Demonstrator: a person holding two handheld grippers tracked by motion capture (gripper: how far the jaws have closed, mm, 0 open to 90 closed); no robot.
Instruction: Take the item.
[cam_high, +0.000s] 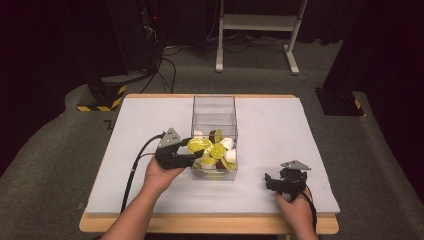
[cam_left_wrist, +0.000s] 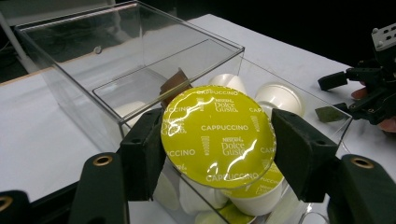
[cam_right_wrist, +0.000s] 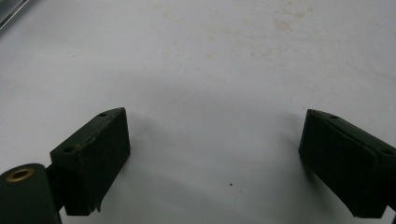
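Landmark: the clear box (cam_high: 214, 131) at mid-table.

Nearest the person, right gripper (cam_high: 286, 181): sits low over the white table (cam_high: 280, 125), near the front edge, well right of the box. Its own view shows the jaws spread wide with bare tabletop between them; nothing held. Hand wrapped under the body, gripper aimed left toward the box.

Left gripper (cam_left_wrist: 217, 140): at the box's left front corner, jaws closed on a capsule (cam_left_wrist: 218, 135) with a yellow-green foil lid printed CAPPUCCINO. The pads press on opposite sides of the lid's rim. In the high view the capsule (cam_high: 195, 146) is at the box's left wall, above the heap.

Key relation: the held capsule sits over the box's open front section, lid face tilted toward the gripper's camera, its axis running roughly along the gripper's line of sight. Below and beyond it lie more capsules (cam_left_wrist: 279, 97), white cups and yellow lids. Judgement: this is a lift out of the box; clearing the left wall rim is the constraint. The left hand is the nearer and the only one engaged.

Farther back: the box's covered rear half appears vacant.
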